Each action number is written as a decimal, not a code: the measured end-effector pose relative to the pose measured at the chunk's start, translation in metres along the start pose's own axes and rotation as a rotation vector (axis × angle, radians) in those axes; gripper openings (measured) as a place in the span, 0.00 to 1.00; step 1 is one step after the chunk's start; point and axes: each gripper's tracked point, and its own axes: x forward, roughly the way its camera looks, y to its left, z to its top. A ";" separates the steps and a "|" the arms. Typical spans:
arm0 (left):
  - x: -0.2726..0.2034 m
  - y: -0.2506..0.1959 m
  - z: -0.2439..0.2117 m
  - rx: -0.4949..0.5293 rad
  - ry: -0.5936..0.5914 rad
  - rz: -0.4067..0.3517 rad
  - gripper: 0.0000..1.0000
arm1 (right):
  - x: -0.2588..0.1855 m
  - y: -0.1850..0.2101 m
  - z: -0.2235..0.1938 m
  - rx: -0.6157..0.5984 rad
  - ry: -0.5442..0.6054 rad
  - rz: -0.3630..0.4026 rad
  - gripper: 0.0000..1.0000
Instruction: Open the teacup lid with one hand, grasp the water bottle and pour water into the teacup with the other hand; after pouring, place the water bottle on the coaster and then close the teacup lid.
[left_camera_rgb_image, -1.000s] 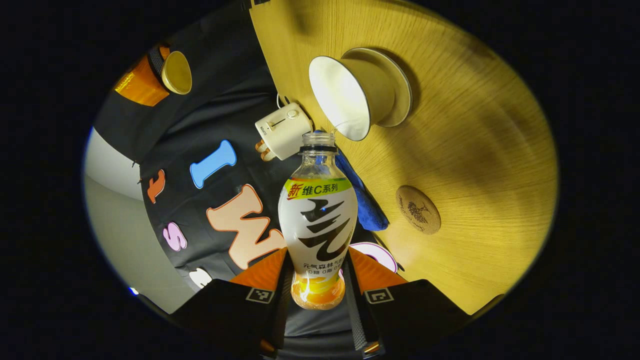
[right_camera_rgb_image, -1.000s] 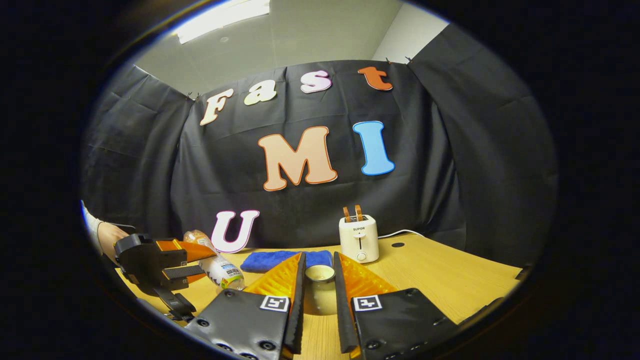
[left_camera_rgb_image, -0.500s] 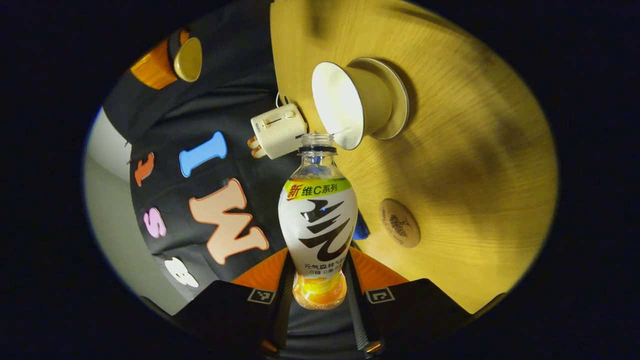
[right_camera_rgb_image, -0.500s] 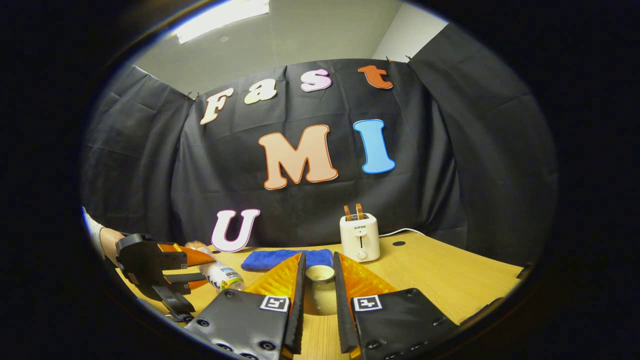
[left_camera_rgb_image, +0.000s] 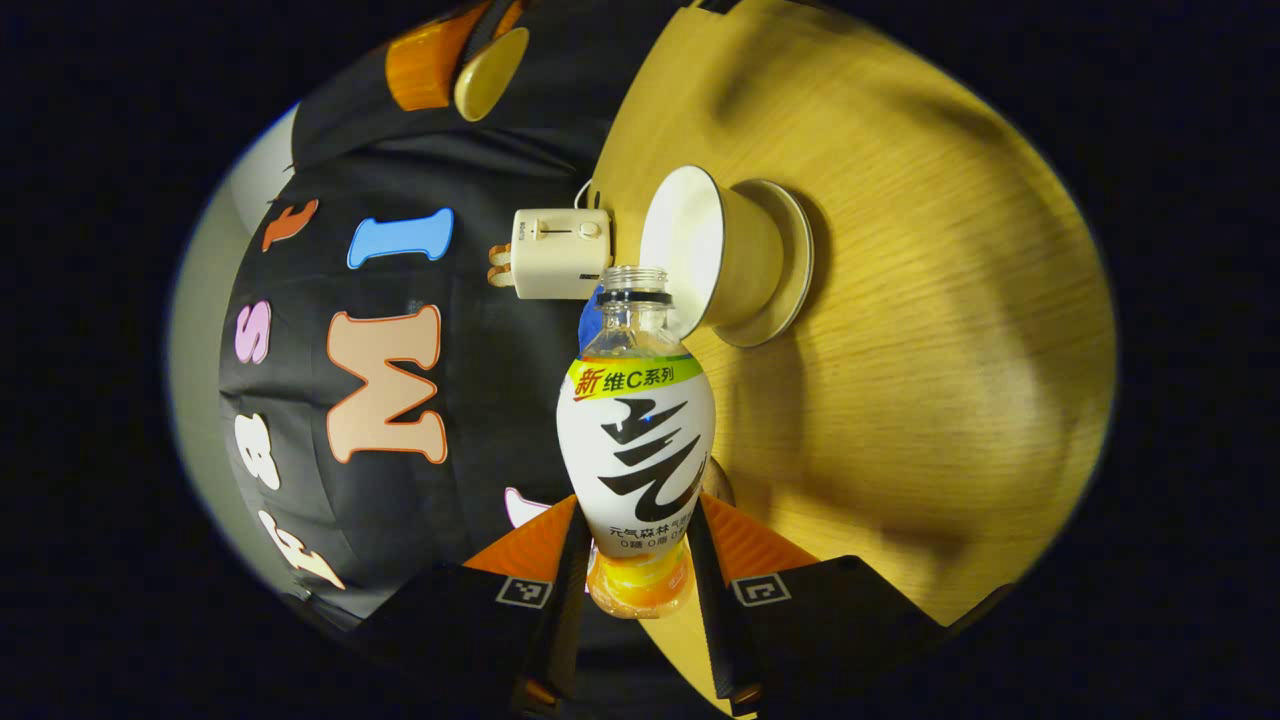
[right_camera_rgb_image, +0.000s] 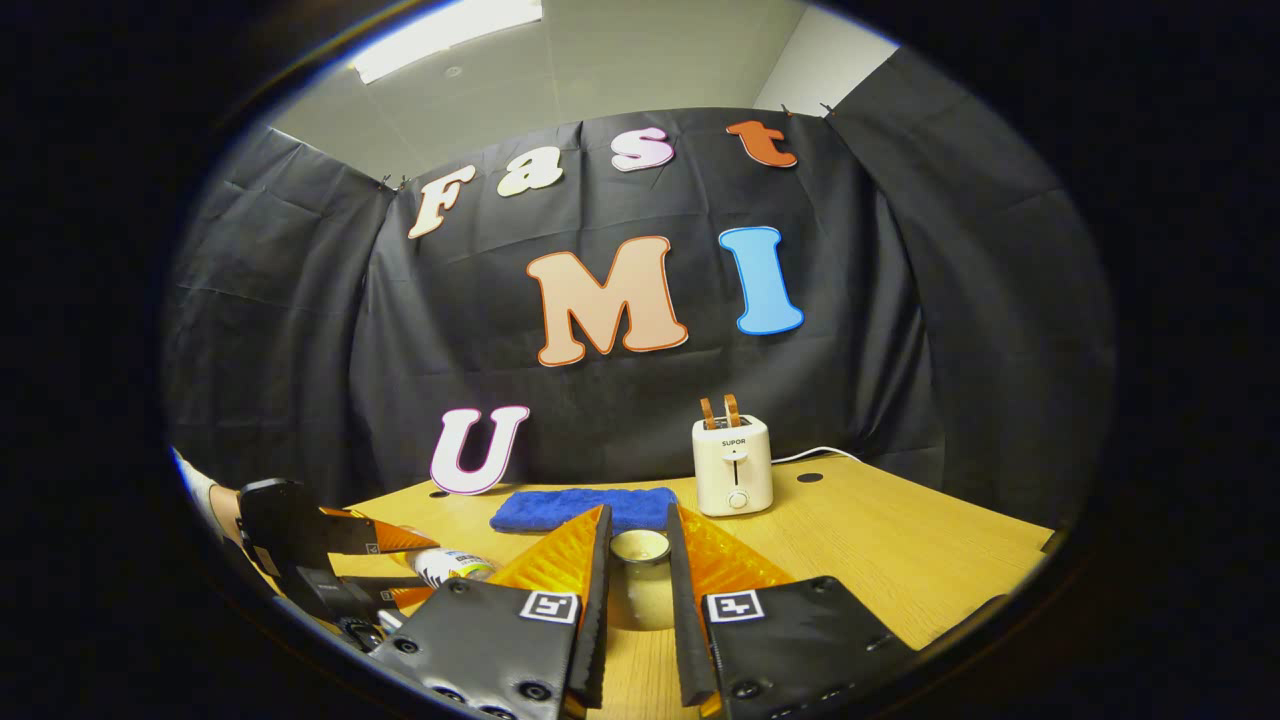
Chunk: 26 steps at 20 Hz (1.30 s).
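A staged recording booth: black cloth wall (right_camera_rgb_image: 300, 330) behind a wooden table (right_camera_rgb_image: 880, 550) with a toaster (right_camera_rgb_image: 733, 465).

Glossy plastic bottle (left_camera_rgb_image: 636, 440), glazed teacup (left_camera_rgb_image: 722, 255), matt wooden table (left_camera_rgb_image: 930, 330).

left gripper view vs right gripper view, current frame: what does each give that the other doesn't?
Left gripper view adds: the uncovered teacup on its saucer, with the water bottle mouth capless, close by the cup rim.
Right gripper view adds: the ceiling light and the hand behind the left gripper.
Shared: water bottle in the left gripper's jaws, lid in the jaws of the right gripper, toaster, blue cloth, table.
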 end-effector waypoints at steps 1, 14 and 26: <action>0.001 -0.002 0.002 -0.049 -0.015 -0.003 0.50 | 0.001 0.001 0.000 0.000 0.001 0.003 0.34; -0.009 0.038 -0.007 -0.720 -0.105 0.046 0.50 | 0.003 0.004 -0.005 -0.007 0.012 0.004 0.34; 0.021 0.054 -0.039 -1.356 -0.141 0.098 0.49 | 0.005 0.007 -0.014 -0.022 0.035 0.005 0.32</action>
